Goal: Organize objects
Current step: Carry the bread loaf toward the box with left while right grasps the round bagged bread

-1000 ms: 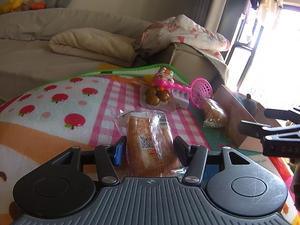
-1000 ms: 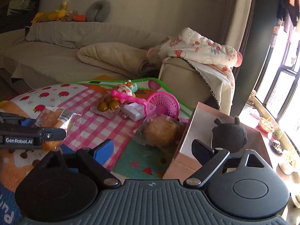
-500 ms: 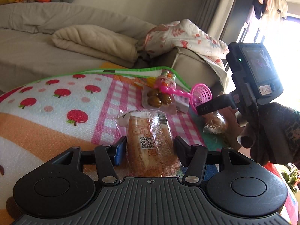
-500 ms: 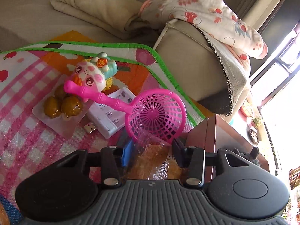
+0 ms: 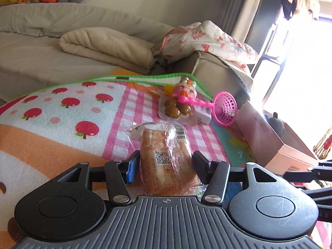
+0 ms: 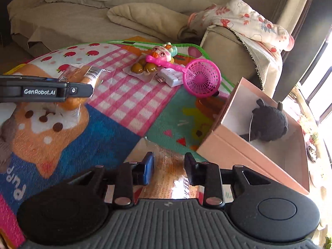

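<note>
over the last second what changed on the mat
The right tool went out to the round bun beside the pink net, closed on it, and brought it back near the box. The left tool stayed around the long bread pack; the toys and net stayed put.
</note>
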A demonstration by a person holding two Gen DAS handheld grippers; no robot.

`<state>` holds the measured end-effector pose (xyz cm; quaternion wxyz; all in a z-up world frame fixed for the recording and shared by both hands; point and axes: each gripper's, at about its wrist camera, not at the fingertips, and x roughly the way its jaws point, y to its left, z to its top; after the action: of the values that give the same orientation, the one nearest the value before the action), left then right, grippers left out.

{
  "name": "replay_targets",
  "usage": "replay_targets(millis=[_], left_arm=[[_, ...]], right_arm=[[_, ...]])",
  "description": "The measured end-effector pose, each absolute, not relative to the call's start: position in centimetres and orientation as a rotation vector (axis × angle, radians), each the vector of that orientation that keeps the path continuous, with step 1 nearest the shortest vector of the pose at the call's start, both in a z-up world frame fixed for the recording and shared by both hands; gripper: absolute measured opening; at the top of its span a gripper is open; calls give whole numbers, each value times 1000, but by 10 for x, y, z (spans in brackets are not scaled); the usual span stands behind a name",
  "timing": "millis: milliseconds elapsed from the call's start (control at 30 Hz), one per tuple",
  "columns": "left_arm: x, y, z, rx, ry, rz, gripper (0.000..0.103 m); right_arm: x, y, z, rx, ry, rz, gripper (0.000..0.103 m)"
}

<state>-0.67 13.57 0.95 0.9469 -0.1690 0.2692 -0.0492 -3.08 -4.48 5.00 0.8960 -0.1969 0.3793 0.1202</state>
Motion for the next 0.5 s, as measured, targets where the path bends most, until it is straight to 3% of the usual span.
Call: replay_targets(millis=[133,167,267,300,500], left_arm=[[-8,131,12,-319,563,-83,59],[-9,129,14,-314,569,-84,59],[-14,118,19,-327,592,-128,59],[-17,111,22,-318,599,-153,59],[-34,68,39,-217,623,-291,59]], right_arm=[[-65,-69,47,-401,761,208,32],[-74,-76,45,-404,751,199,36],[-91,-93,41,-379,738,160,69],[-94,-98,41,-366,734,150,75],[-106,-123,36,-296,726,118,86]])
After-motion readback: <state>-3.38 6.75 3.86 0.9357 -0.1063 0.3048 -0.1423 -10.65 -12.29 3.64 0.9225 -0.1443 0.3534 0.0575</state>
